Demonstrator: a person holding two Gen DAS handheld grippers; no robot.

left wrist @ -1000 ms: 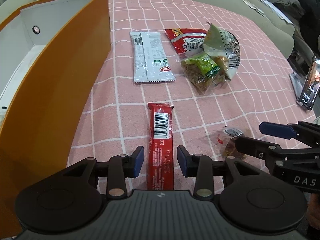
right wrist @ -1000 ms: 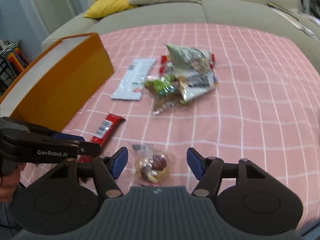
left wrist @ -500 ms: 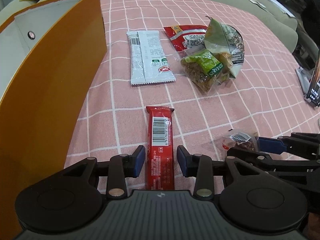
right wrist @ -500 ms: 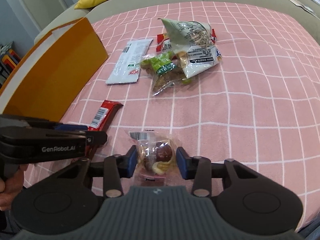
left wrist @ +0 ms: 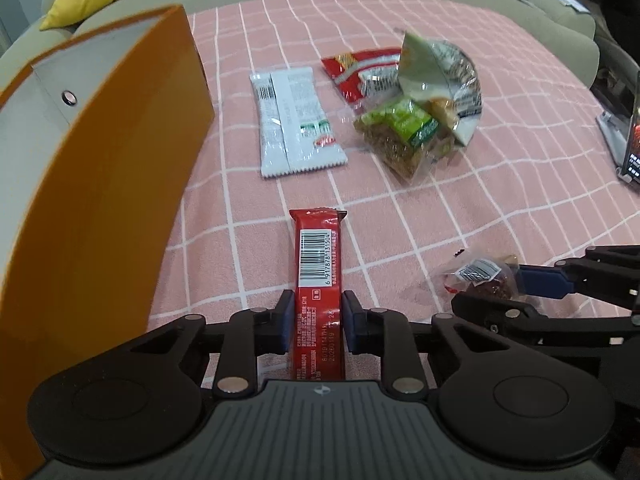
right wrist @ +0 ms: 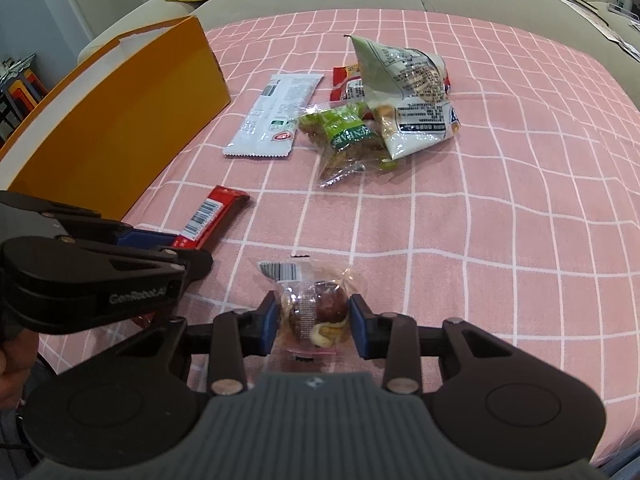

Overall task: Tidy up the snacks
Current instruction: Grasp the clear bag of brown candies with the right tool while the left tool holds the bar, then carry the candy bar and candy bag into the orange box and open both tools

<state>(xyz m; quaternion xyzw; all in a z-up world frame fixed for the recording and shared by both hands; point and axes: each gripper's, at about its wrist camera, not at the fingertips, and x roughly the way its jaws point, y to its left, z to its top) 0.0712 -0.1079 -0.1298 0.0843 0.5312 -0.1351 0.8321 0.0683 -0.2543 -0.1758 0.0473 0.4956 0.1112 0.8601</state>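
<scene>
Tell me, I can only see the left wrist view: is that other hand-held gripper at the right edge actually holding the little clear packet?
Observer: Yes. In the right wrist view, the right hand-held gripper has both blue pads pressed against the clear packet.
Visitor: What's inside it?
Observer: It looks like a dark red round fruit and some pale nut pieces.
Visitor: Who holds the hand-held gripper on my side?
Observer: A person's hand shows at the left edge of that view, behind the left hand-held gripper, which is clamping the red bar.
</scene>
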